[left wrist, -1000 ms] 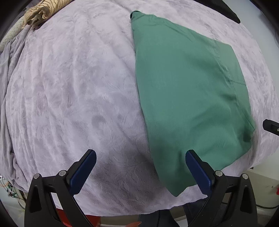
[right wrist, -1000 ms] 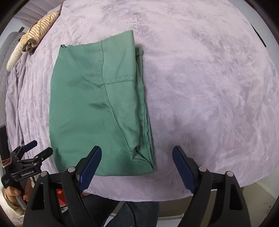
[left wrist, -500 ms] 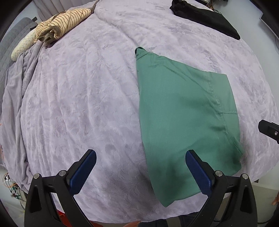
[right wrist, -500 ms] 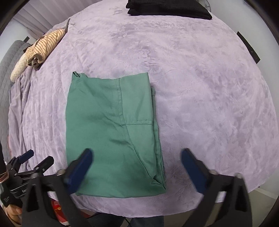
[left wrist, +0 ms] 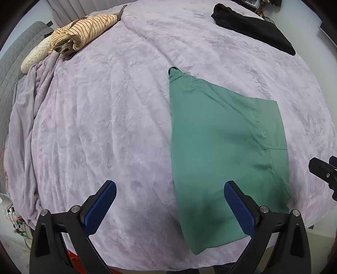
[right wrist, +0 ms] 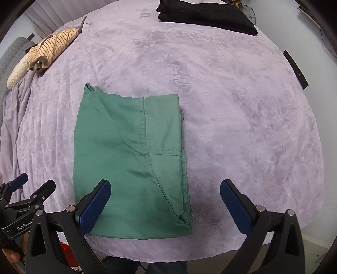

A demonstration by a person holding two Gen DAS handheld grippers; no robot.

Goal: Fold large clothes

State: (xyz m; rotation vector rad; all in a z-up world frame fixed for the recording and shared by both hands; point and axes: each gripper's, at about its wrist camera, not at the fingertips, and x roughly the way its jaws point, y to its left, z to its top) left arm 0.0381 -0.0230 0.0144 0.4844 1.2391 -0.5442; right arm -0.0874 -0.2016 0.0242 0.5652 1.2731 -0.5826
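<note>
Below, folded green garment (right wrist: pixel 130 160) flat under both grippers (right wrist: pixel 165 202) (left wrist: pixel 168 206) (jaws wide, empty)

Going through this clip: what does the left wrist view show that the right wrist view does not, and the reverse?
Only the left wrist view shows the left gripper head-on, jaws open and empty, and wiring by the bed's edge.

Only the right shows the open right gripper head-on and a hand.

Both share the folded green garment, striped cloth, black clothes and purple blanket.
</note>
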